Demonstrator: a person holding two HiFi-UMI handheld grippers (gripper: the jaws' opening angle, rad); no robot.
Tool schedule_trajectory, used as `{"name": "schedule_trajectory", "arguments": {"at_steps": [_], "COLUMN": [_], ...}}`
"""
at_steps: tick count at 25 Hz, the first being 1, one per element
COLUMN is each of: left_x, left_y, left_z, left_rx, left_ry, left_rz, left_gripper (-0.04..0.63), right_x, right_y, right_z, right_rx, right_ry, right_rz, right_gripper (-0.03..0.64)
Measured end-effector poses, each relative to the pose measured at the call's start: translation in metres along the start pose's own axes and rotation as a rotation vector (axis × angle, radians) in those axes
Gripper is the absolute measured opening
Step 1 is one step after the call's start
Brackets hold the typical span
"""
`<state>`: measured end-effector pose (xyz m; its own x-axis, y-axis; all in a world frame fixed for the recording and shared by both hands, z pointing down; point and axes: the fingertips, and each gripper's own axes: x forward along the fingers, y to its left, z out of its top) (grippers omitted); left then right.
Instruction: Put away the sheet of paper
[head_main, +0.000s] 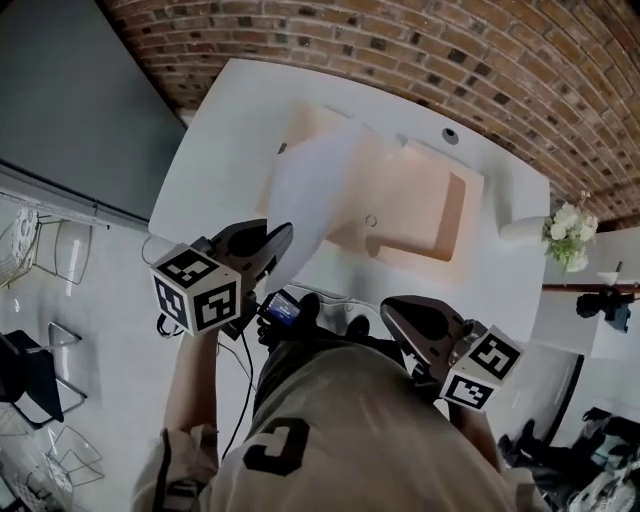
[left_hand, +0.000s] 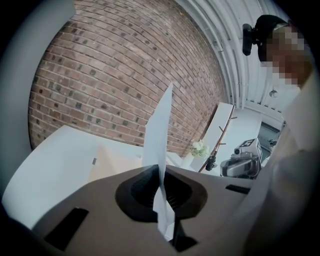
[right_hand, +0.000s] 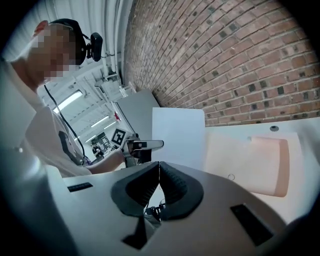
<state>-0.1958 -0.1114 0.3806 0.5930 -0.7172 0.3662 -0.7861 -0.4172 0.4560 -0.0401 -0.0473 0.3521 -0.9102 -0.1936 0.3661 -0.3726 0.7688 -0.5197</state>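
A white sheet of paper (head_main: 322, 185) is lifted off the white table (head_main: 220, 160), standing up over the pale peach folder (head_main: 420, 215). My left gripper (head_main: 283, 238) is shut on the paper's near lower edge. In the left gripper view the sheet (left_hand: 159, 135) runs edge-on between the closed jaws of the left gripper (left_hand: 161, 186). My right gripper (head_main: 397, 312) hangs near the table's front edge, shut and holding nothing. From the right gripper view the paper (right_hand: 177, 135) appears broadside, and the right gripper (right_hand: 159, 167) has its jaws touching.
The peach folder (right_hand: 250, 160) lies open on the table with a round clasp (head_main: 371, 220). A vase of white flowers (head_main: 568, 235) stands at the table's right end. A brick wall (head_main: 420, 50) runs behind. Wire chairs (head_main: 40, 250) stand at the left.
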Motion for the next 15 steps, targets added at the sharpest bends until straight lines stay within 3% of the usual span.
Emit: {"name": "schedule_trajectory", "arguments": {"at_steps": [5,15], "left_x": [-0.011,-0.002], "left_y": [0.018,0.015], "left_z": [-0.005,-0.003], "left_rx": [-0.007,0.014], "left_ry": [0.013,0.039], "left_rz": [0.001,0.019], "left_gripper": [0.014,0.014], "right_x": [0.018,0.022], "right_y": [0.008,0.006], "right_z": [-0.001,0.0], "right_rx": [-0.037,-0.111], "right_ry": [0.021,0.045], "right_rz": [-0.019,-0.003], "right_gripper": [0.023,0.023]}}
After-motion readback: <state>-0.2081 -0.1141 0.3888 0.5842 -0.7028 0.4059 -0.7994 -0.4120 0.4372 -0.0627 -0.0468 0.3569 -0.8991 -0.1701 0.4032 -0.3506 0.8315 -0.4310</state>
